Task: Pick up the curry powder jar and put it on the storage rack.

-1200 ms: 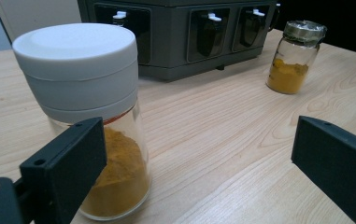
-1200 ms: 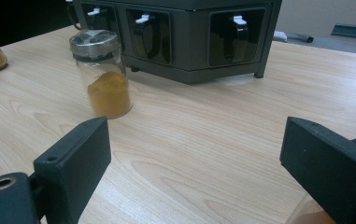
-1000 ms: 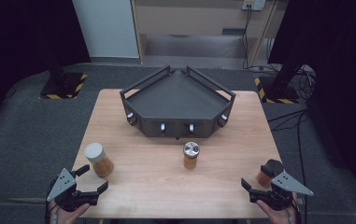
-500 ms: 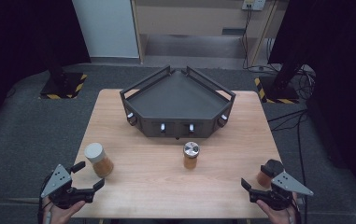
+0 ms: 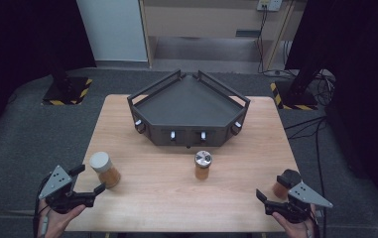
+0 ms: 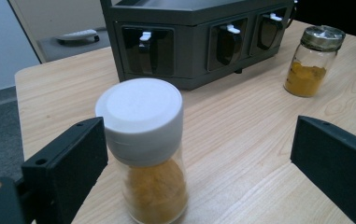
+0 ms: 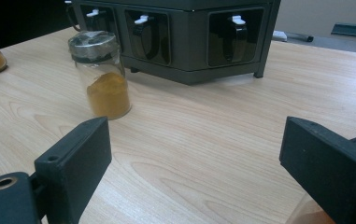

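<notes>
The white-capped jar [image 6: 143, 144] of yellow powder is standing upright on the wooden surface [image 5: 166, 198] at about 8 o'clock from the middle of the surface, near the front left corner. In the left gripper view it is sitting between the two black fingers [image 6: 68, 163], much closer to the left one, and nothing is touching it yet. The left gripper [image 5: 85, 186] is hovering at the surface's edge just at 7 o'clock of the jar, its fingers standing wide apart.

By my reading, the work is only beginning: the left gripper is lining up on this jar, and the grasp, the lift and any placing are all still to come.

The metal-lidded jar [image 5: 203, 165], also holding yellow powder, is standing untouched near the centre, at about 6 o'clock of the dark rack [image 5: 189, 111], whose top tray is lying bare and whose front slots [image 7: 150, 35] are showing white clips. The right gripper [image 5: 271, 201] is waiting at about 5 o'clock, fingers spread apart and gripping nothing. A third jar with a dark lid [image 5: 284, 182] is sitting just beside that gripper at the surface's right front corner.
</notes>
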{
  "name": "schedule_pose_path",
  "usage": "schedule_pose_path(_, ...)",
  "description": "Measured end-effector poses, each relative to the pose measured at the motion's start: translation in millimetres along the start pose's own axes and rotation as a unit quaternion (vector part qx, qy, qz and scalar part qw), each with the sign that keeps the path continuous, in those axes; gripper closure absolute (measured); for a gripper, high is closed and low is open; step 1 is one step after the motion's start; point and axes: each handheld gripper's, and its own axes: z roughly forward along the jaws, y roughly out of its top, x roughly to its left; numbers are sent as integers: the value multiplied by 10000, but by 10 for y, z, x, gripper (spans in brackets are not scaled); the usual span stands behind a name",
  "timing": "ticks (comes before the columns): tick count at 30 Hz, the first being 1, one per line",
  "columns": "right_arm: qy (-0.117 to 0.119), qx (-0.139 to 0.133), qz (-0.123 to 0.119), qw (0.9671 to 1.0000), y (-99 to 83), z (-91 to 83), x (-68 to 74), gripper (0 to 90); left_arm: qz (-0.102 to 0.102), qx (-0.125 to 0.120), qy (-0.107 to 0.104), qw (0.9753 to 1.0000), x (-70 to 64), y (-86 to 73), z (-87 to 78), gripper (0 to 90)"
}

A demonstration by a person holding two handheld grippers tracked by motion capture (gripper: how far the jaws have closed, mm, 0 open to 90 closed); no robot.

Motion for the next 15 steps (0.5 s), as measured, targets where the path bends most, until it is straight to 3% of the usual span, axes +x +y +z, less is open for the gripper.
schedule_pose_path(15,3,2,5,10000,0,1,0,91,-132,265,-28,9996,224,209,173,29)
